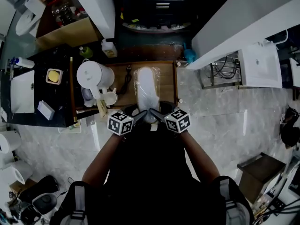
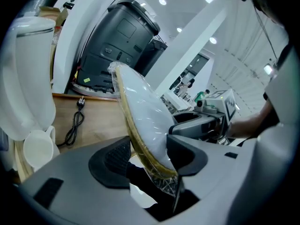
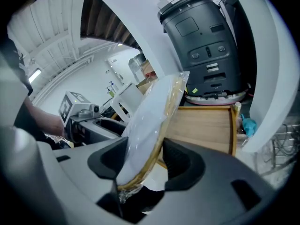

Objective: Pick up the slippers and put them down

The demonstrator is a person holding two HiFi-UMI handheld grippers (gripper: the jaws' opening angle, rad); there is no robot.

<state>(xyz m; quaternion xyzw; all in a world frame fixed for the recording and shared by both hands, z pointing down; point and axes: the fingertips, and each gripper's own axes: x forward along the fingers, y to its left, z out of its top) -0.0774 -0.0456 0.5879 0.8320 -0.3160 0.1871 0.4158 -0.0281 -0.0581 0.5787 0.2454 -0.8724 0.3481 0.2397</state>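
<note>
A pair of white slippers (image 1: 146, 89) sealed in clear plastic hangs above the wooden tray (image 1: 167, 81), heel end toward me. In the head view my left gripper (image 1: 140, 113) and right gripper (image 1: 157, 113) meet at that near end, one on each side. In the left gripper view the wrapped slippers (image 2: 140, 118) stand on edge between the pads, and the left gripper (image 2: 147, 156) is shut on them. The right gripper view shows the same pack (image 3: 149, 125) pinched by the right gripper (image 3: 143, 161). Each gripper sees the other beyond the pack.
A white kettle (image 1: 93, 76), a white mug (image 1: 110, 98) and a black power cord (image 1: 127, 78) sit on the tray's left part. A dark machine (image 1: 157, 6) stands behind it. A black counter (image 1: 28, 88) with small items is at the left, marble floor (image 1: 225, 121) at the right.
</note>
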